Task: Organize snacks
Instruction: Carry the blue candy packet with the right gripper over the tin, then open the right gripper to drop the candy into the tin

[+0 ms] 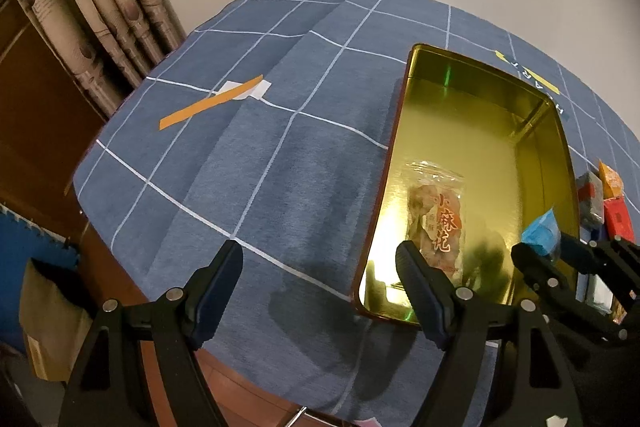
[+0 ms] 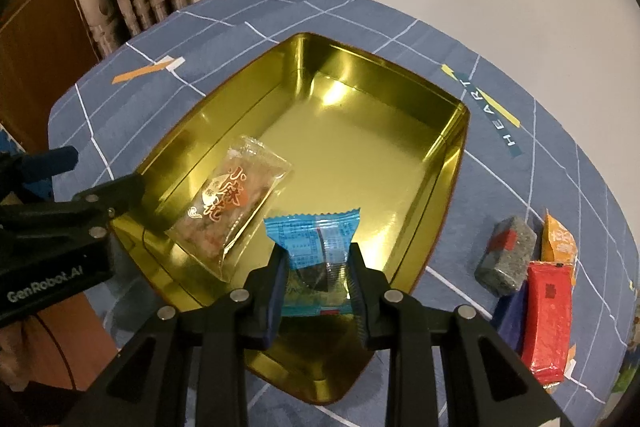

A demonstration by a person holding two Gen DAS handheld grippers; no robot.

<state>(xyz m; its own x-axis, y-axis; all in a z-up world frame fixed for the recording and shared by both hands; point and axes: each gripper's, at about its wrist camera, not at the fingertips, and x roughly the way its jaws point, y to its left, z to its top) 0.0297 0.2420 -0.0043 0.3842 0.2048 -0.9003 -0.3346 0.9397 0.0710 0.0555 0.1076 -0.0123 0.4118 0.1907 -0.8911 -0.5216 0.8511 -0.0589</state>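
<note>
A gold tin box stands open on the blue checked tablecloth. A clear snack packet with red characters lies inside it at the near left. My right gripper is shut on a blue snack packet and holds it over the tin's near edge; the packet also shows in the left wrist view. My left gripper is open and empty over the cloth, left of the tin's near corner; it also shows in the right wrist view.
Loose snacks lie right of the tin: a grey packet, a red packet, an orange packet and a dark blue one. The table's edge is near on the left, with a curtain and a cardboard box beyond.
</note>
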